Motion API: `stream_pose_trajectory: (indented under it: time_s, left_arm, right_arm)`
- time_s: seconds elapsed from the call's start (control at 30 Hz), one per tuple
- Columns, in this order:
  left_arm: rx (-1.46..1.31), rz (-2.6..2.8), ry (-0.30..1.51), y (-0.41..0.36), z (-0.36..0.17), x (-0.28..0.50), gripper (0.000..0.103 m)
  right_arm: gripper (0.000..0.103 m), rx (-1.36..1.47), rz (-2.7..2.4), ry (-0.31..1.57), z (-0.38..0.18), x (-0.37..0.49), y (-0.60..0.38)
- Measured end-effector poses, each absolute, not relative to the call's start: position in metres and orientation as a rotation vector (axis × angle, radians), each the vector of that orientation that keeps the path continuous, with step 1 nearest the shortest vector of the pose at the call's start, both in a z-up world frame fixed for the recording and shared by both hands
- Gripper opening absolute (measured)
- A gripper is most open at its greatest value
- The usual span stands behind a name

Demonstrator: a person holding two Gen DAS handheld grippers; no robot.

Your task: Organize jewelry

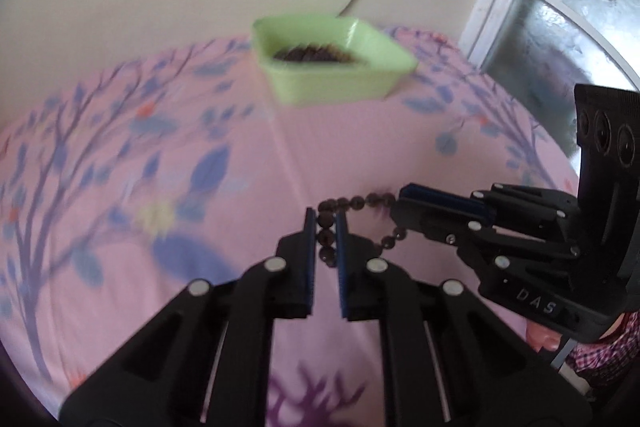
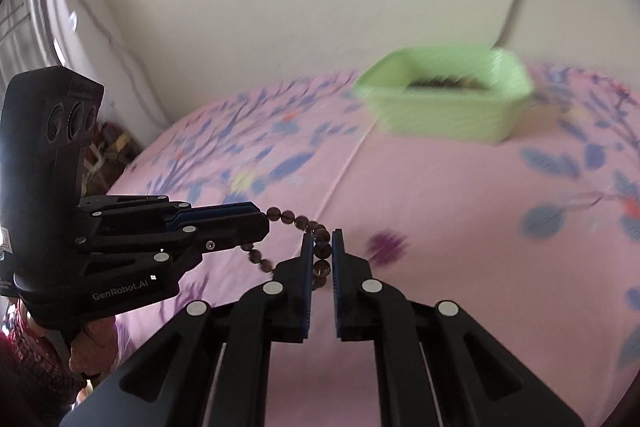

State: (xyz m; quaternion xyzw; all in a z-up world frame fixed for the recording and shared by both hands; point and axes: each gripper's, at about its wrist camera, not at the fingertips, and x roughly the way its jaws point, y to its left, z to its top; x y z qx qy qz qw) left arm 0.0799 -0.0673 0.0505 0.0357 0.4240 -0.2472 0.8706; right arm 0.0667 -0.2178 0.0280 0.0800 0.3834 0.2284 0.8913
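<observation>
With both the left gripper [image 1: 325,223] and right gripper [image 2: 323,247] pinching the bead bracelet [image 1: 352,203] in their jaws, carry it level to the green tray [image 1: 328,83] before releasing together.

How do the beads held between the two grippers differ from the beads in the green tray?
The bead bracelet hangs stretched above the pink cloth, gripped by left gripper and right gripper; the tray beads lie piled, ungripped, inside the green tray. Both look dark brown.

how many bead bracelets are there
2, maybe more. One bracelet is held between the left gripper and right gripper; dark beads lie in the green tray, blurred, count unclear.
</observation>
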Motion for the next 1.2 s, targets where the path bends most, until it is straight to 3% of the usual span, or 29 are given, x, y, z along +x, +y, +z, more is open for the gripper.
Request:
stream_pose_trajectory:
  time_s: [0.27,0.47,0.57,0.63,0.77,0.83,0.9,1.07,1.2]
  left_arm:
    - [0.078,-0.537,0.809,-0.116,0.096,0.166,0.009]
    - [0.120,-0.478,0.787,-0.146,0.097,0.221,0.009]
    - [0.125,-0.370,0.798,-0.145,0.083,0.250,0.026]
    - [0.102,-0.350,0.836,-0.135,0.077,0.253,0.027]
    - [0.087,-0.353,0.804,-0.115,0.077,0.221,0.027]
    - [0.089,-0.349,0.797,-0.108,0.075,0.201,0.031]
    - [0.086,-0.340,0.793,-0.099,0.068,0.175,0.043]
    - [0.087,-0.302,0.823,-0.086,0.046,0.116,0.043]
    - [0.047,-0.259,0.850,-0.075,0.033,0.085,0.052]
  right_arm:
    - [0.000,0.208,0.376,0.662,0.064,0.138,-0.269]
    - [0.000,0.252,0.353,0.667,0.058,0.201,-0.291]
    - [0.000,0.202,0.295,0.675,0.045,0.222,-0.289]
    - [0.000,0.220,0.299,0.672,0.043,0.215,-0.291]
    - [0.000,0.223,0.321,0.645,0.045,0.174,-0.292]
    - [0.000,0.248,0.320,0.651,0.044,0.154,-0.287]
    - [0.000,0.279,0.316,0.678,0.039,0.133,-0.284]
    - [0.000,0.309,0.254,0.774,0.026,0.080,-0.266]
    - [0.000,0.327,0.226,0.804,0.012,0.046,-0.256]
